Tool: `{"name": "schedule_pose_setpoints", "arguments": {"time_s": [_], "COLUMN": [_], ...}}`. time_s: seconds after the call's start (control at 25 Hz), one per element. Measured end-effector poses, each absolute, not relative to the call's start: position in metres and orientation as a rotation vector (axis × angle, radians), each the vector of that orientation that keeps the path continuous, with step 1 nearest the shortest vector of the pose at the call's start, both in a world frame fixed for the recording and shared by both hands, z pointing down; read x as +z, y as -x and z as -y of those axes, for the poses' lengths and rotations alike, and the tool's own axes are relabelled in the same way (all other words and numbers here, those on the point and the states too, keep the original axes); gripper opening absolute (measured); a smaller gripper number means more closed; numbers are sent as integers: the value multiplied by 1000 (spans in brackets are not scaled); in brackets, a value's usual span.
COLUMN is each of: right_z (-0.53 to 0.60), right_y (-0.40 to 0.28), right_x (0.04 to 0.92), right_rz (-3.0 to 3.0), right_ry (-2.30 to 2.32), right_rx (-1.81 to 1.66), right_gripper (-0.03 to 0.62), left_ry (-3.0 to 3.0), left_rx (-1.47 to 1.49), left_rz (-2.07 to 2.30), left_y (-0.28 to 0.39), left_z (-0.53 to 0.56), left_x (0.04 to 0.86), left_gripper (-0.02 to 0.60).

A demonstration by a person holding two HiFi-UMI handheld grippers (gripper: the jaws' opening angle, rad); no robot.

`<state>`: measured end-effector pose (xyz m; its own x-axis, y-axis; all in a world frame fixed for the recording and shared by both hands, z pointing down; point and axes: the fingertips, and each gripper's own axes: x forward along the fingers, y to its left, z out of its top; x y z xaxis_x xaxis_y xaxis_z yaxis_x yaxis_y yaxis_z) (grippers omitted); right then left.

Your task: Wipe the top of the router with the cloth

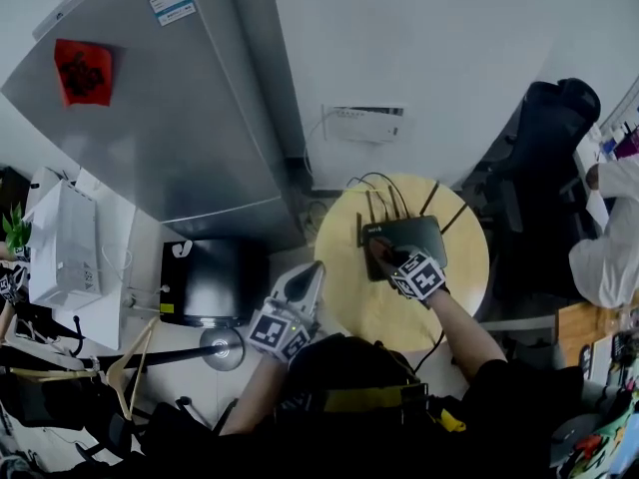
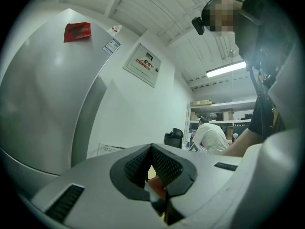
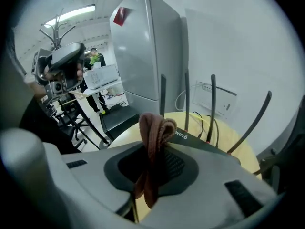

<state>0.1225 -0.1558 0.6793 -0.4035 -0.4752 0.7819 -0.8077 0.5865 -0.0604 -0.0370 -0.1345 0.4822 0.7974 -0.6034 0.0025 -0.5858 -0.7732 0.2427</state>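
A black router [image 1: 414,236] with several upright antennas lies on a round yellow table [image 1: 374,312]. My right gripper [image 1: 380,256] is at the router's near left corner, shut on a reddish-brown cloth [image 3: 153,128] that sticks up folded between its jaws. In the right gripper view the router [image 3: 206,145] lies just beyond the cloth. My left gripper [image 1: 312,275] hovers off the table's left edge, pointing up and away from the router. In the left gripper view its jaws [image 2: 153,151] stand together with nothing in them.
A tall silver refrigerator [image 1: 150,98] stands at the left, with a black box [image 1: 210,279] on the floor below it. Cables run from the router to a white wall box [image 1: 364,123]. A black chair [image 1: 547,158] and a seated person in white [image 1: 606,242] are at the right.
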Motion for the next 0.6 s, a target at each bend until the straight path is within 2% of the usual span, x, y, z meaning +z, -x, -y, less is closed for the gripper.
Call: {"name": "schedule_pose_setpoints", "arguments": {"time_s": [0.2, 0.6], "right_z": [189, 232], "right_y": [-139, -112], "right_x": [688, 718], "right_rz": [1993, 2015], "right_ry": [-968, -970], "right_rx": [482, 1036], "right_gripper": [63, 63], "left_ry": [-2729, -2639], "left_rx": [-94, -57], "left_rz": [1003, 1169], "left_y": [48, 70], "left_z": [141, 146], "left_x": [486, 500], "left_gripper": [-6, -6]}}
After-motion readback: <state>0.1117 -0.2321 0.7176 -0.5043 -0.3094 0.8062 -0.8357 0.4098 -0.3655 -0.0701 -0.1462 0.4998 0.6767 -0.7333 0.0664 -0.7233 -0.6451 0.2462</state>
